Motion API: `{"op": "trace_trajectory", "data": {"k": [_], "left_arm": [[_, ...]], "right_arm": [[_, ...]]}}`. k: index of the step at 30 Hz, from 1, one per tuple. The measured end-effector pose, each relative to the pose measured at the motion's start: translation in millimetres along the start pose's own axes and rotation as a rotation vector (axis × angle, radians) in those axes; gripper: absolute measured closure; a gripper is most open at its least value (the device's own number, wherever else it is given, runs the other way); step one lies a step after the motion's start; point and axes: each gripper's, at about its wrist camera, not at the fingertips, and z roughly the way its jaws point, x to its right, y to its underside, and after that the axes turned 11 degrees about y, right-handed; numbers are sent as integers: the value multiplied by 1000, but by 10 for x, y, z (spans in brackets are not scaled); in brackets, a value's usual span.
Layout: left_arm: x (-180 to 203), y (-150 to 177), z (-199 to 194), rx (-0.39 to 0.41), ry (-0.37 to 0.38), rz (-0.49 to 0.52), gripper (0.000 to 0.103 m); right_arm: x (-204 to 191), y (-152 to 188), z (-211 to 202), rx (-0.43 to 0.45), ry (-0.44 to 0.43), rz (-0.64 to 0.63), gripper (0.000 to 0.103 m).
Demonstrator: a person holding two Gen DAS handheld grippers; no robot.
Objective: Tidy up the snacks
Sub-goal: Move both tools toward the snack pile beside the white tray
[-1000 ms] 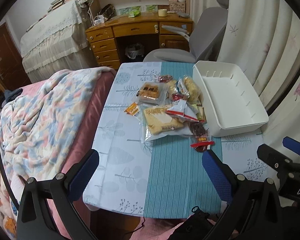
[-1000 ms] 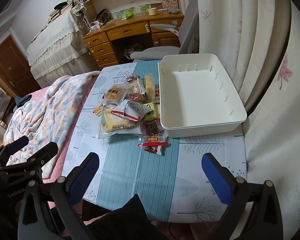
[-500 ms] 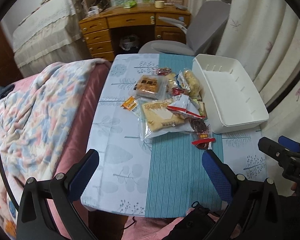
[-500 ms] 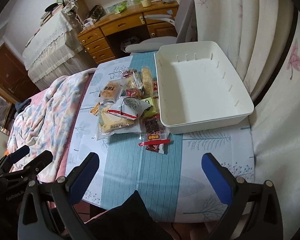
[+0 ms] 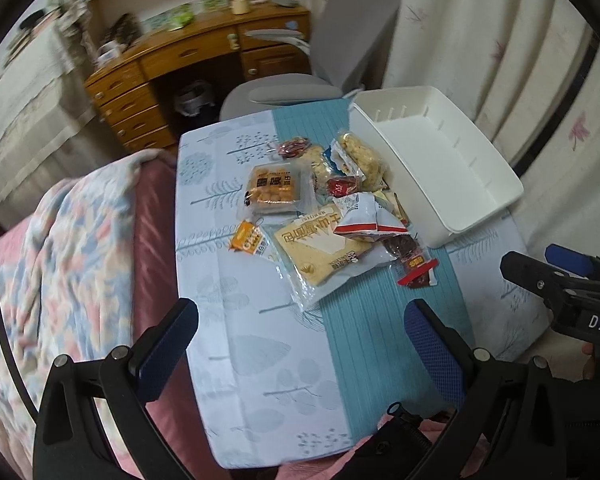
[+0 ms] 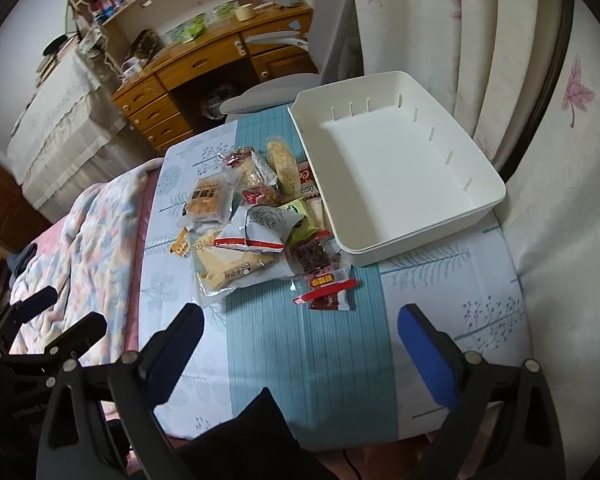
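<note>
A heap of snack packets (image 5: 332,204) (image 6: 256,208) lies mid-table: a large cracker bag (image 5: 324,248), a white and red pouch (image 6: 260,228), a small orange packet (image 5: 249,237) and a red-labelled dark packet (image 6: 327,285) nearest me. To the right of the heap stands an empty white bin (image 5: 452,196) (image 6: 400,168). My left gripper (image 5: 300,336) hovers open over the table's near end. My right gripper (image 6: 300,344) is open too, short of the red-labelled packet. Neither one holds anything.
The small table (image 5: 260,360) with a blue and white cloth stands between a bed with a flowered blanket (image 5: 60,264) on the left and curtains (image 6: 500,60) on the right. Behind it are a grey chair (image 5: 300,92) and a wooden desk (image 5: 180,64).
Both grippers have moved forward and lower toward the table, so the snacks and bin look larger. Both stay open, and nothing on the table has shifted.
</note>
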Motion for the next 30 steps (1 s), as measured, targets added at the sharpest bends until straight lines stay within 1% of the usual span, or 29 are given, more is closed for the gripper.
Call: {"op": "trace_trajectory", "data": {"k": [3, 7, 11, 15, 19, 22, 25, 30], "left_arm": [[-112, -91, 97, -23, 33, 62, 1], [-229, -230, 275, -60, 76, 153, 1], [-283, -339, 528, -97, 93, 232, 1], [-304, -402, 849, -150, 108, 275, 1], [-299, -421, 1230, -210, 114, 298, 1], [-287, -412, 1458, -251, 126, 299, 1], [-251, -407, 1691, -286, 144, 287, 1], [-179, -433, 2014, -319, 117, 291, 1]], "right_arm": [[-86, 36, 43, 4, 27, 39, 6], [-141, 84, 158, -18, 21, 141, 8], [-203, 154, 272, 7, 36, 196, 9], [-229, 230, 429, 33, 50, 221, 9], [-244, 301, 647, 39, 66, 195, 15], [-252, 337, 832, 48, 64, 168, 18], [-259, 354, 1017, 64, 74, 132, 24], [-253, 353, 1297, 93, 77, 77, 30]]}}
